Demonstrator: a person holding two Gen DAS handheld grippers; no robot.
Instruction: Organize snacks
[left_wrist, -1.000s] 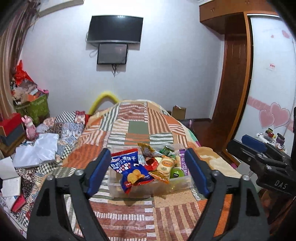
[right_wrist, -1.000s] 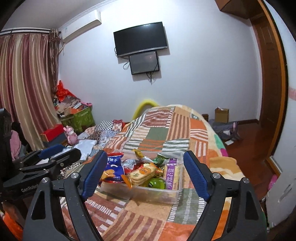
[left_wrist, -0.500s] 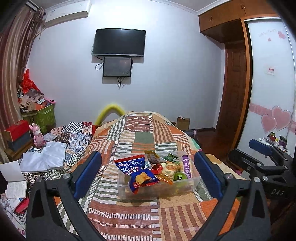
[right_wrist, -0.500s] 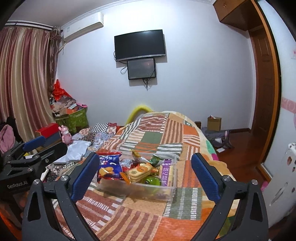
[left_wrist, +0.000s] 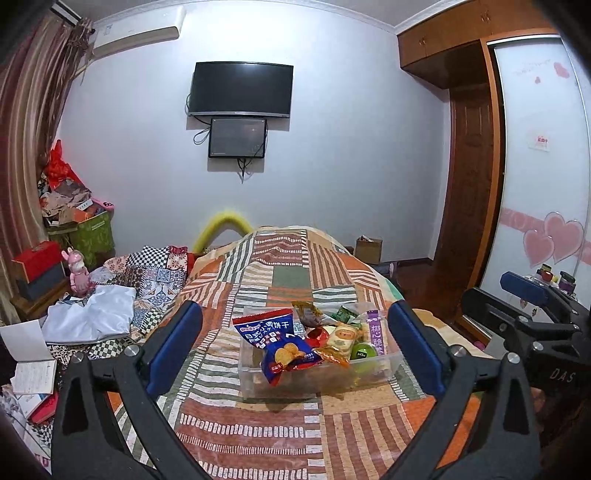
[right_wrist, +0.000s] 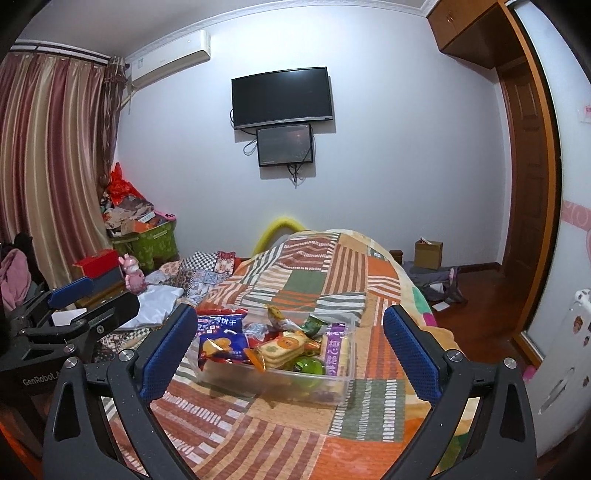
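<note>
A clear plastic bin (left_wrist: 384, 363) full of snacks stands on the patchwork bedspread (left_wrist: 280, 280); it also shows in the right wrist view (right_wrist: 343, 373). In it lie a blue chip bag (left_wrist: 275, 338), a biscuit pack (left_wrist: 341, 338), a green round cup (left_wrist: 362, 350) and a purple pack (left_wrist: 376, 331). My left gripper (left_wrist: 295, 347) is open and empty, held back from the bin, which sits between its fingers in view. My right gripper (right_wrist: 284, 349) is open and empty, also short of the bin (right_wrist: 343, 373). Each gripper shows at the edge of the other's view.
The bed's left side holds crumpled cloth (left_wrist: 92, 317) and patterned bedding (left_wrist: 155, 273). Boxes and a pink toy (left_wrist: 77, 273) stand at the left wall. A wardrobe with heart stickers (left_wrist: 546, 206) is on the right. A TV (left_wrist: 240, 88) hangs on the far wall.
Both grippers have pulled back and up from the bin, which now looks smaller and farther off. Both stay open and empty. The snacks have not moved.
</note>
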